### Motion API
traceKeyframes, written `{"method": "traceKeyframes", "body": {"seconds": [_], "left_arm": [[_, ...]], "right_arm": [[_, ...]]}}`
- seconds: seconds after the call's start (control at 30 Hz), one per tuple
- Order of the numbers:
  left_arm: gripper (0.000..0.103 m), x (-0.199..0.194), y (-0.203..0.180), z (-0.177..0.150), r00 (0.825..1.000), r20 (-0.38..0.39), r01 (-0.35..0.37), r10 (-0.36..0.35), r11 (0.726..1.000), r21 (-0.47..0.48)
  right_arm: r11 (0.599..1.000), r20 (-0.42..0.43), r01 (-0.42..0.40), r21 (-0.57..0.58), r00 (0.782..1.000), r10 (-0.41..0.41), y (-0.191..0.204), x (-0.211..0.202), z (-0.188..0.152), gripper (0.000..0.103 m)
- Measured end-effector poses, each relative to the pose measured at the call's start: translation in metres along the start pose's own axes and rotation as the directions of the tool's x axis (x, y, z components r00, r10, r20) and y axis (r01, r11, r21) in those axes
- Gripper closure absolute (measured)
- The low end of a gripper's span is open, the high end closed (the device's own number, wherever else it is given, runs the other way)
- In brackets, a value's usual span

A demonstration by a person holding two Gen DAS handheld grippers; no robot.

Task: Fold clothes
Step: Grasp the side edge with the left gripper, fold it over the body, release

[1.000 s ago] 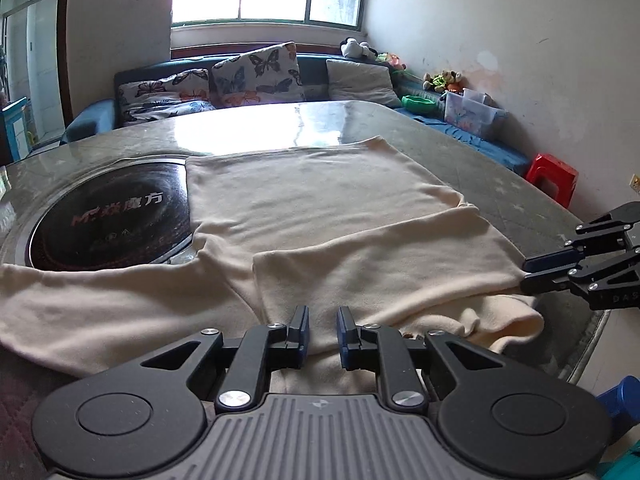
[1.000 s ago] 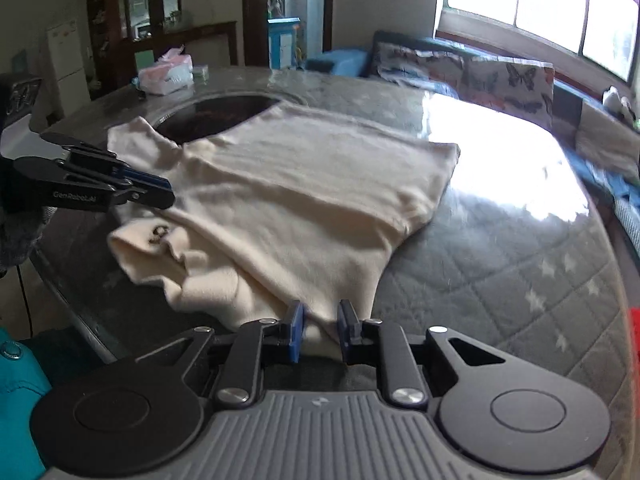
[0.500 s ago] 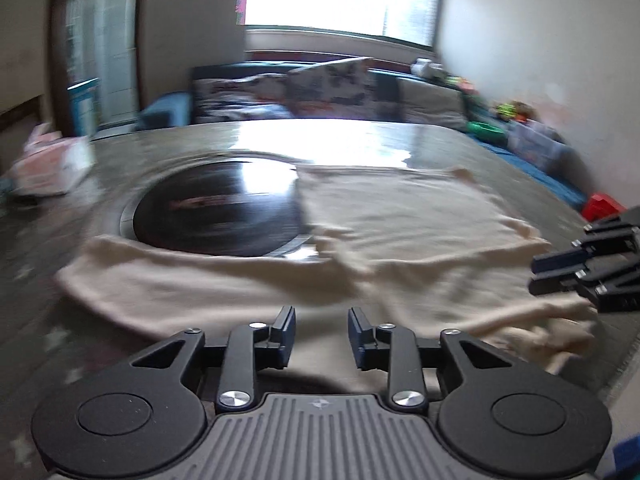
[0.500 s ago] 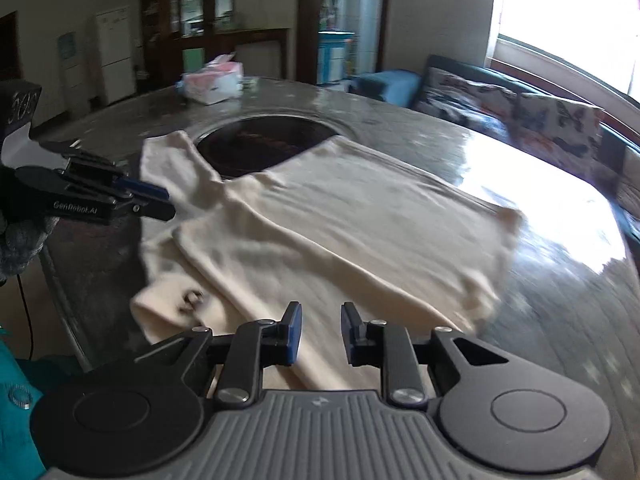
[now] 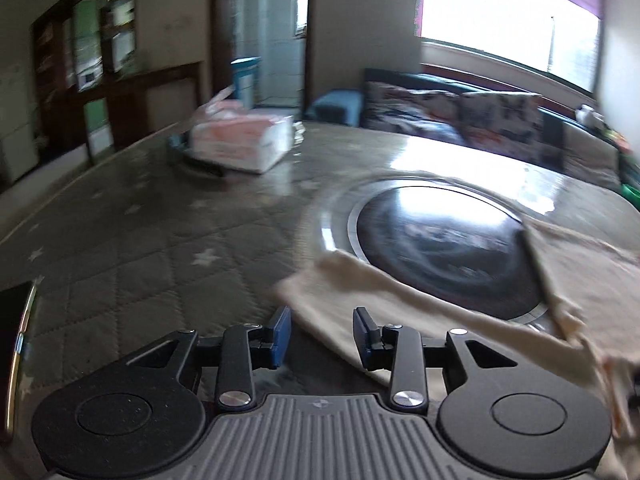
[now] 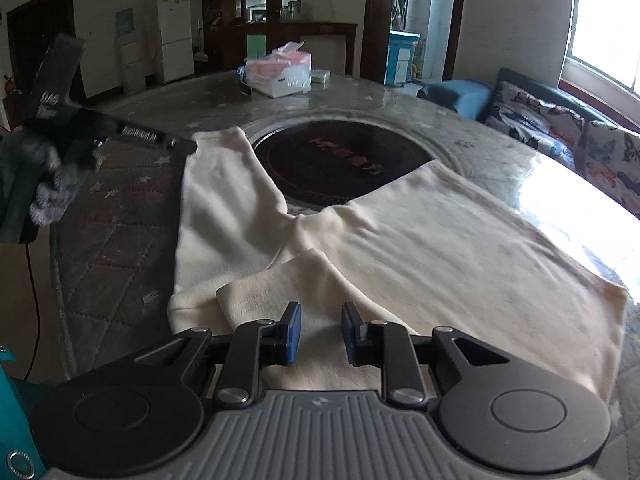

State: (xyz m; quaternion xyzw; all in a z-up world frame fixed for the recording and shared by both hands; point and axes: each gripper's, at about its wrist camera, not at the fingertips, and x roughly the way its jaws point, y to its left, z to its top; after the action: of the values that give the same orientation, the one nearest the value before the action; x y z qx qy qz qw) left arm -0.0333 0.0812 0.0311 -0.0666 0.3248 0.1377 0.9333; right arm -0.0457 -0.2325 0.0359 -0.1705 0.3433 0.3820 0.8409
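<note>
The cream top [image 6: 420, 240] is lying flat on the surface [image 6: 120, 240]. The left tongs [image 5: 322, 330] have just been opening over its sleeve, grasping nothing; the right tongs [image 6: 320, 332] are hovering released.

A sweater [image 6: 420, 248] lies on the table's [image 6: 132, 240] near edge, one sleeve [image 6: 224, 204] beside the central hotplate [image 6: 340, 164]; a tissue pack [image 6: 280, 74] sits at the far edge.
</note>
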Motion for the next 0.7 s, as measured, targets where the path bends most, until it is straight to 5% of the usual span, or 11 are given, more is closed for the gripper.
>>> {"method": "traceKeyframes", "body": {"seconds": [0.3, 0.4, 0.47, 0.53, 0.7], "left_arm": [[0.065, 0.021, 0.018, 0.006, 0.999, -0.035, -0.043, 0.04, 0.995, -0.09], [0.068, 0.023, 0.016, 0.007, 0.999, -0.027, -0.02, 0.018, 0.997, -0.08], [0.083, 0.024, 0.016, 0.008, 1.0, -0.02, -0.006, 0.004, 0.996, -0.086], [0.094, 0.023, 0.015, 0.01, 1.0, -0.013, 0.01, -0.011, 0.995, -0.096], [0.097, -0.001, 0.001, 0.02, 0.995, 0.046, 0.094, -0.091, 0.991, -0.09]], "right_arm": [[1.0, 0.022, 0.015, 0.003, 1.0, -0.015, 0.002, -0.007, 0.002, 0.08], [1.0, 0.031, 0.025, 0.012, 0.999, -0.025, 0.002, -0.014, 0.001, 0.072], [0.999, 0.038, 0.034, 0.023, 0.999, -0.035, 0.0, -0.021, -0.002, 0.07], [0.998, 0.045, 0.045, 0.039, 0.998, -0.047, -0.001, -0.028, -0.005, 0.056], [0.993, 0.056, 0.08, 0.089, 0.995, -0.085, -0.008, -0.045, -0.018, 0.04]]}}
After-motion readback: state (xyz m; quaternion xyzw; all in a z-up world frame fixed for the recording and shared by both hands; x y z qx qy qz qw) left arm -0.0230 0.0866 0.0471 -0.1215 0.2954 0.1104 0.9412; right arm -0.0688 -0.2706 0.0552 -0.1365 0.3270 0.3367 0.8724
